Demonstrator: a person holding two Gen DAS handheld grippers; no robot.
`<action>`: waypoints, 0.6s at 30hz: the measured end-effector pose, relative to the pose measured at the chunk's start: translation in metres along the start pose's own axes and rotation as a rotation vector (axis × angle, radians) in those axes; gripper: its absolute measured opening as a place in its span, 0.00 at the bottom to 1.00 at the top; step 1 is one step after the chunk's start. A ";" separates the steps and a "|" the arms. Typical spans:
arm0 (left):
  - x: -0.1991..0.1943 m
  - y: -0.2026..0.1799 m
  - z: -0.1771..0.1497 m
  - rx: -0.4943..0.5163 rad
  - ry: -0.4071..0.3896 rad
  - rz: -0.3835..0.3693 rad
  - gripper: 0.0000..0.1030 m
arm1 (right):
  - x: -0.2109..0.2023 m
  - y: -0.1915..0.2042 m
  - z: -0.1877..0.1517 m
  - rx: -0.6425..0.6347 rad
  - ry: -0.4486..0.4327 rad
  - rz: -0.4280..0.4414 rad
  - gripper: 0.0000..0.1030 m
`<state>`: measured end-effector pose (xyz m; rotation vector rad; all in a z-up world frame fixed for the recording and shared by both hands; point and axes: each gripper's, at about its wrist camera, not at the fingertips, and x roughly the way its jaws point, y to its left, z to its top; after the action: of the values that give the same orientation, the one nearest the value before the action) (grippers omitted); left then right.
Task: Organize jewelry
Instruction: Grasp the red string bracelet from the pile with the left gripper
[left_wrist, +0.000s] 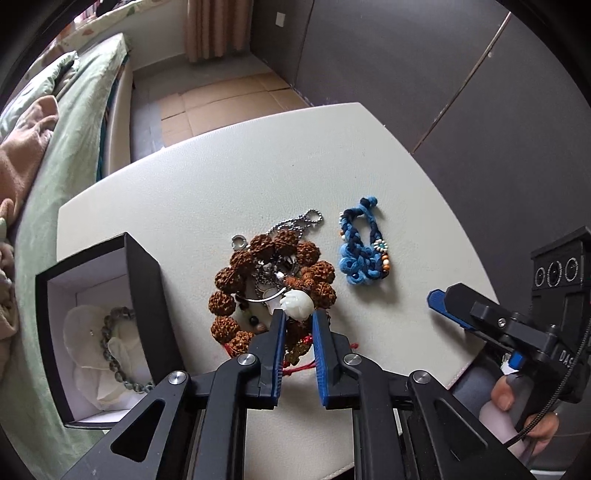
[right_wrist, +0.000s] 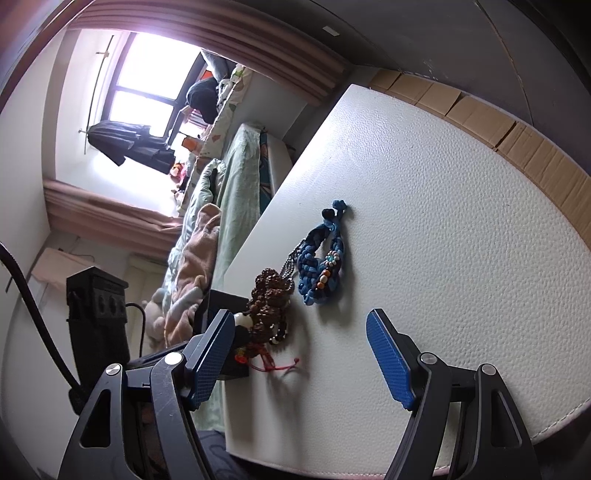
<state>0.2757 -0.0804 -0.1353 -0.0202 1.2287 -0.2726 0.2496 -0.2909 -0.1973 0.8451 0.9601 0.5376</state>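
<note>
A pile of jewelry lies on the white table (left_wrist: 192, 177): a brown seed-bead bracelet (left_wrist: 266, 258) with a white bead (left_wrist: 295, 301), a silver ball chain (left_wrist: 306, 219) and red cords. My left gripper (left_wrist: 298, 318) is narrowly open, its fingertips on either side of the white bead and the beads below it. A blue braided bracelet (left_wrist: 364, 247) lies to the right, also in the right wrist view (right_wrist: 321, 266). My right gripper (right_wrist: 299, 328) is wide open and empty, beside the table's near right edge. The brown pile (right_wrist: 271, 299) sits left of it.
An open black box (left_wrist: 107, 325) with white lining stands at the table's left edge and holds a grey bead bracelet (left_wrist: 118, 350). A bed with green bedding (left_wrist: 66, 147) lies beyond the left edge. Dark wall panels stand to the right.
</note>
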 end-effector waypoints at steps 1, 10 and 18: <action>0.002 0.001 -0.001 -0.006 0.009 0.007 0.15 | 0.000 0.000 0.000 -0.002 0.001 -0.001 0.72; -0.005 -0.001 -0.019 0.036 0.003 0.029 0.54 | 0.000 0.002 -0.002 -0.007 0.003 -0.011 0.72; 0.014 -0.007 -0.032 0.116 0.016 0.123 0.61 | 0.003 0.004 -0.003 -0.015 0.009 -0.020 0.72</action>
<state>0.2489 -0.0863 -0.1584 0.1577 1.2234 -0.2364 0.2477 -0.2856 -0.1967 0.8196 0.9710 0.5316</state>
